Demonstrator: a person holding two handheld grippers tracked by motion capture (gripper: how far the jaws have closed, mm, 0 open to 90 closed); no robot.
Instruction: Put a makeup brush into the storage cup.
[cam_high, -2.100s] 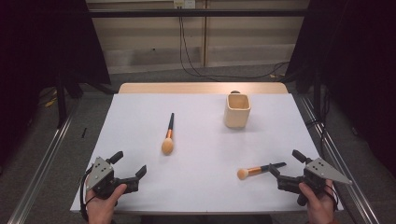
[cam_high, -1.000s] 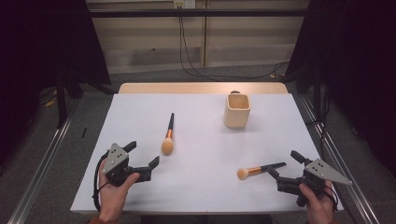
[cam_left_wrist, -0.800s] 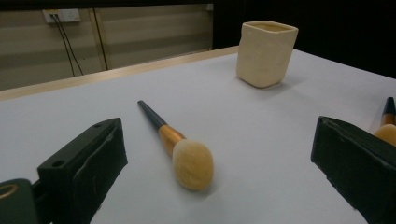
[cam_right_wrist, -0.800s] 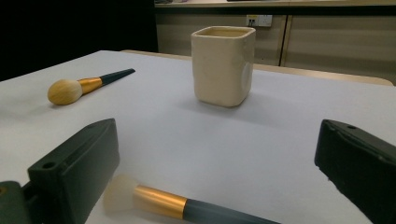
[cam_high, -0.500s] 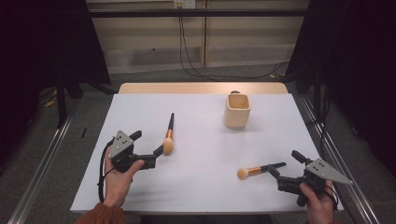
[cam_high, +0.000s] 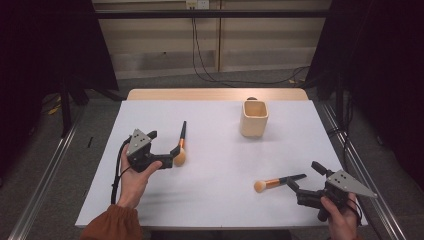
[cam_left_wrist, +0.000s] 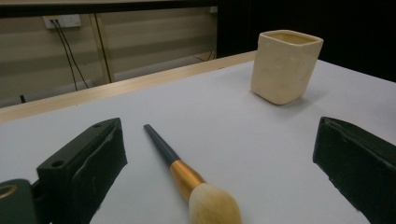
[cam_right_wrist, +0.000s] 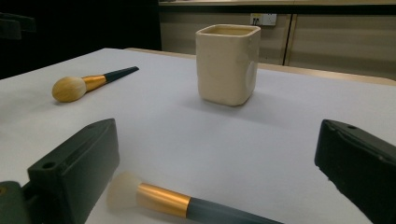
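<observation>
Two soft brushes and a square cream cup (cam_high: 254, 118) on a white table (cam_high: 215, 200).

We see the left gripper (cam_high: 165, 148) at nine o'clock, jaws wide, straddling a brush (cam_high: 180, 148) (fluffy tan head, gold collar, dark handle) without gripping it. At five o'clock the right gripper (cam_high: 305, 181) gapes empty beside the second brush (cam_high: 276, 182); the cup stands at one o'clock.

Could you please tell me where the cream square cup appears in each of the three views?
High view: the cream cup stands upright, right of centre on the far part of the white table.
Left gripper view: upper right.
Right gripper view: top centre.
Shared landmark: the wall socket.
</observation>
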